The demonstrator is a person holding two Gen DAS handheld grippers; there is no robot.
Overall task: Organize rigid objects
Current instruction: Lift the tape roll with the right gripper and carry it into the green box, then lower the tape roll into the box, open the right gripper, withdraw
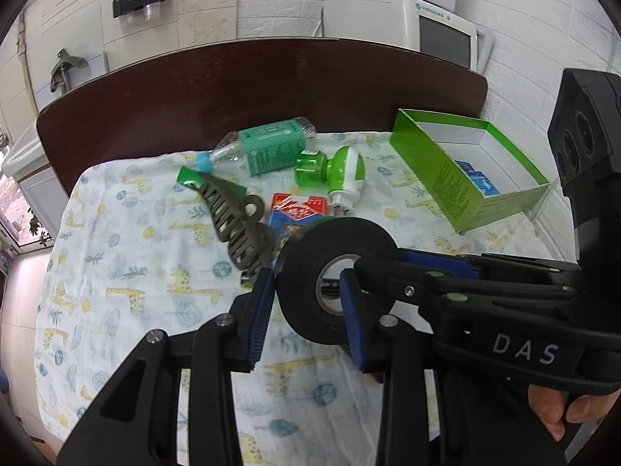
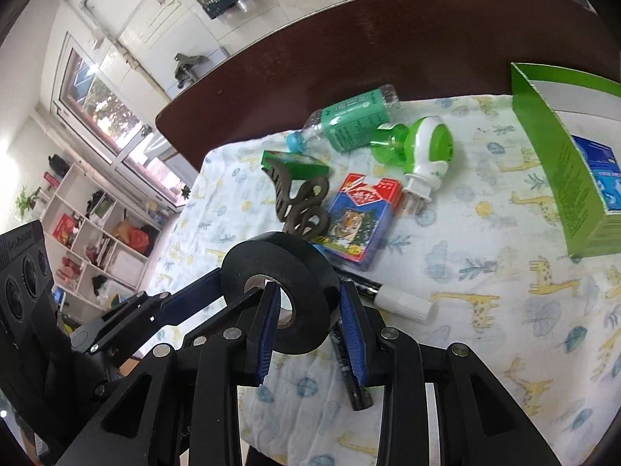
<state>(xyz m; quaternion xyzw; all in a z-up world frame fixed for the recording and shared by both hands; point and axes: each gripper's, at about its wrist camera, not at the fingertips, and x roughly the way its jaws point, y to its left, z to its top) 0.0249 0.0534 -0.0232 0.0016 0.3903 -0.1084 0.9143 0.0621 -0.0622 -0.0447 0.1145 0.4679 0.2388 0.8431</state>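
Black tape roll (image 1: 310, 283) is held above the giraffe-print cloth (image 1: 128, 272) by both grippers at once. We see the left gripper (image 1: 306, 310) clamped across one wall of the ring: one blue pad presses the outer face, and the other pad sits inside the core hole. We see the right gripper (image 2: 310, 334) clamped on the ring in the same manner, one pad in the core and one on the outer face; in the left wrist view its fingers enter the core from the right. A hand (image 1: 562, 407) grips the handle of that tool at the lower right edge.

On the cloth beyond the roll we note a brown hair claw (image 2: 299, 206), lying partly on a small green box (image 2: 306, 165), and a blue and red card pack (image 2: 357, 217) just beside the claw. Farther back lie a clear bottle with a green label (image 1: 268, 147) on its side and a green plug-in vaporizer (image 1: 333, 174) next to it. A dark marker with a white cap (image 2: 388, 299) lies under the right gripper. At the right stands an open green carton (image 1: 446, 182) with a blue packet (image 1: 477, 180) inside. The cloth covers a dark wooden table (image 1: 233, 89)
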